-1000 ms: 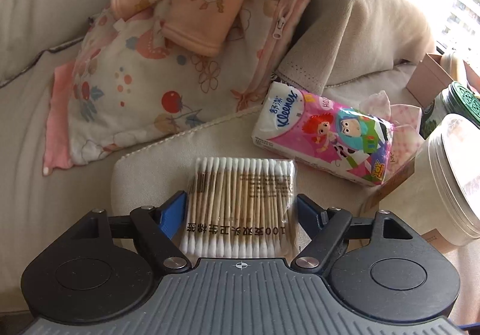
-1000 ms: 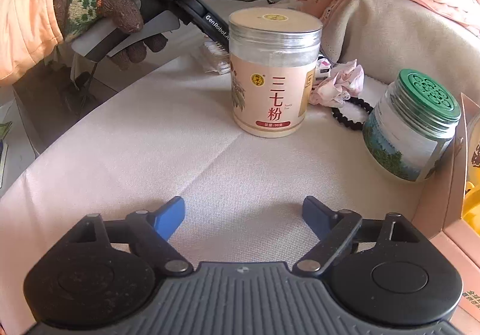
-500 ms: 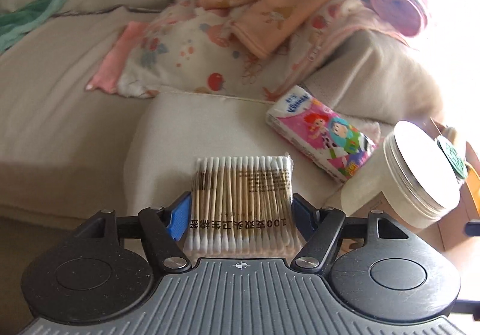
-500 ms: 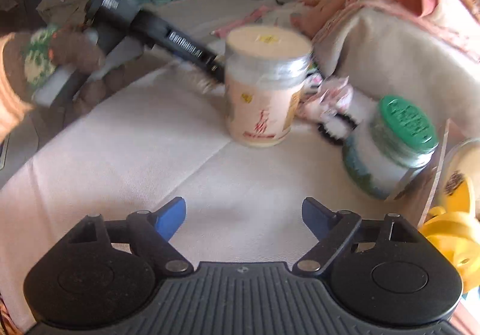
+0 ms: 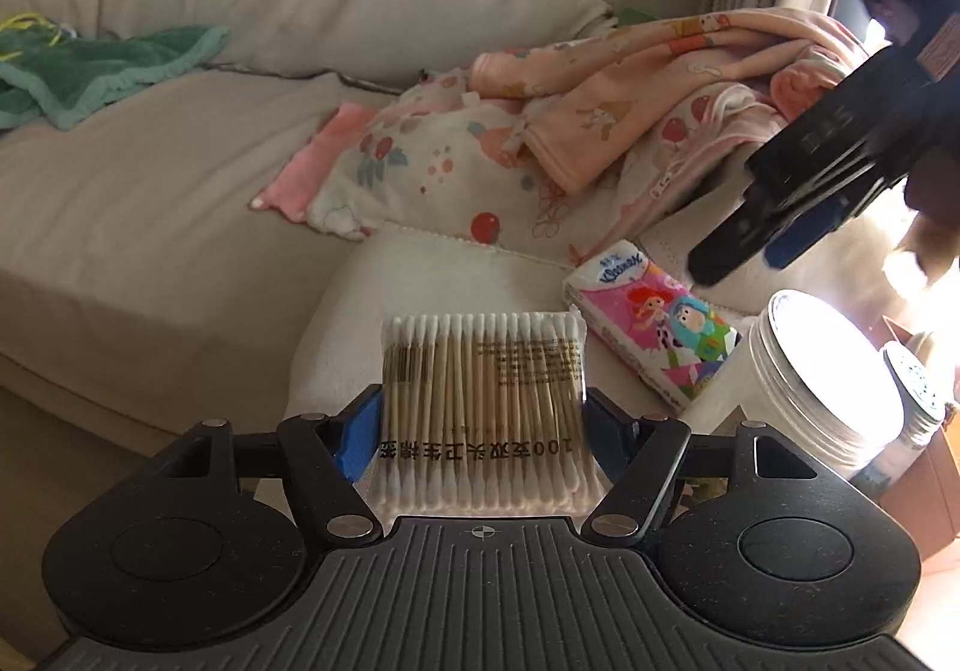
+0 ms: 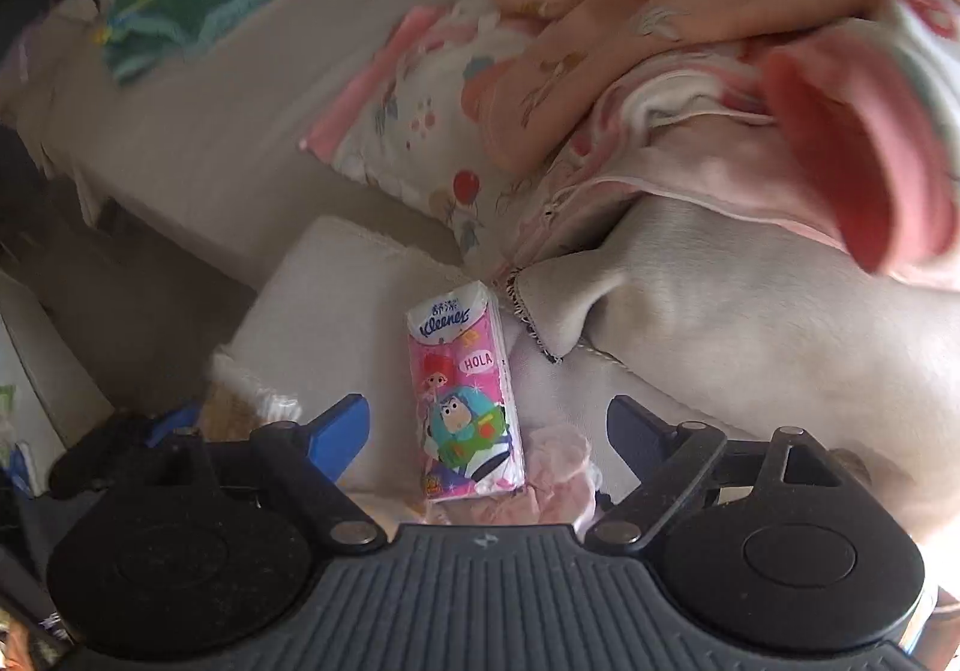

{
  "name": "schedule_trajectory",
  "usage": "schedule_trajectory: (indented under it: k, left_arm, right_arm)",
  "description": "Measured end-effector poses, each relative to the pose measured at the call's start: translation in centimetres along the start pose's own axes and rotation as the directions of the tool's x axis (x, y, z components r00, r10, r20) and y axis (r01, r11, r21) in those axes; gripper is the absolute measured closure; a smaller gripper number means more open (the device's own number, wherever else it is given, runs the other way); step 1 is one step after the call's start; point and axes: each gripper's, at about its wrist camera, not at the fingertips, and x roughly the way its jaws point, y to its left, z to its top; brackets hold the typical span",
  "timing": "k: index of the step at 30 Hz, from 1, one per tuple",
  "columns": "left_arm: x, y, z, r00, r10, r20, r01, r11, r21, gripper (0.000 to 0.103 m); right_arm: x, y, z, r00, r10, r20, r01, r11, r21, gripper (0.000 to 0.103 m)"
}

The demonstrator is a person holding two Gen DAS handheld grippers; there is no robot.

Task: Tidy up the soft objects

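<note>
My left gripper (image 5: 483, 425) holds the flat pack of cotton swabs (image 5: 485, 407) across its width, blue pads against both long edges, the pack jutting forward over the pale cushion (image 5: 432, 281). My right gripper (image 6: 487, 431) stands wide with nothing gripped, pointing steeply down over the Kleenex tissue pack (image 6: 465, 401), which lies lengthwise between the two fingers but clear of both. In the left view the same tissue pack (image 5: 651, 329) lies just beside the swabs and close to the white-lidded jar (image 5: 822, 371). Risks as I judge them: the swab wrapper is thin and slick, pinched only at its edges, so it may buckle or slide out if I tilt or swing. The right view is smeared, so the descent could land off-centre, and one finger might shove the pack rather than straddle it. A crumpled pink tissue (image 6: 564, 467) lies against the pack's near end and could get caught in the close. The two grippers work near each other; they may collide. The jar could be knocked.
</note>
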Motion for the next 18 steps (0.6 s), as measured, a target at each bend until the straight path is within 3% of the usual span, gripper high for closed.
schedule_trajectory:
  k: [5, 8, 9, 10, 13, 16, 18]
  left_arm:
    - [0.7, 0.5, -0.6, 0.999, -0.006, -0.042, 0.006, 1.000, -0.012, 0.028]
    - [0.5, 0.9, -0.7, 0.999, -0.020, -0.039, 0.019, 0.999, -0.027, 0.028]
    - [0.4, 1.0, -0.8, 0.999, -0.024, -0.038, 0.023, 0.999, -0.034, 0.028]
    - [0.4, 1.1, -0.8, 0.999, -0.024, -0.036, 0.023, 0.999, -0.040, 0.028]
    - [-0.1, 1.7, -0.5, 0.999, -0.030, -0.013, 0.029, 0.997, -0.072, 0.028]
    - [-2.1, 2.0, 0.7, 0.996, -0.061, 0.064, 0.069, 0.989, -0.129, 0.028]
    - [-3.9, 1.2, 2.0, 0.991, -0.066, 0.118, 0.079, 0.991, -0.107, 0.028]
  right_arm:
    - [5.5, 2.6, 1.7, 0.988, -0.041, -0.152, 0.032, 0.998, -0.062, 0.020]
    - [7.4, 2.1, 1.9, 0.979, -0.051, -0.197, 0.043, 0.998, -0.045, 0.043]
    - [7.6, 1.8, 1.8, 0.978, -0.040, -0.207, 0.034, 0.999, -0.033, 0.055]
    - [7.5, 1.4, 1.6, 0.977, -0.029, -0.209, 0.024, 0.999, -0.025, 0.058]
    - [4.7, 1.5, 0.7, 0.988, -0.042, -0.148, 0.034, 0.998, -0.054, 0.075]
    - [-0.9, 0.8, -0.6, 0.999, -0.020, -0.025, 0.019, 0.999, -0.038, 0.079]
    - [-5.5, 0.2, -2.1, 0.997, -0.026, 0.067, 0.028, 0.999, -0.036, 0.079]
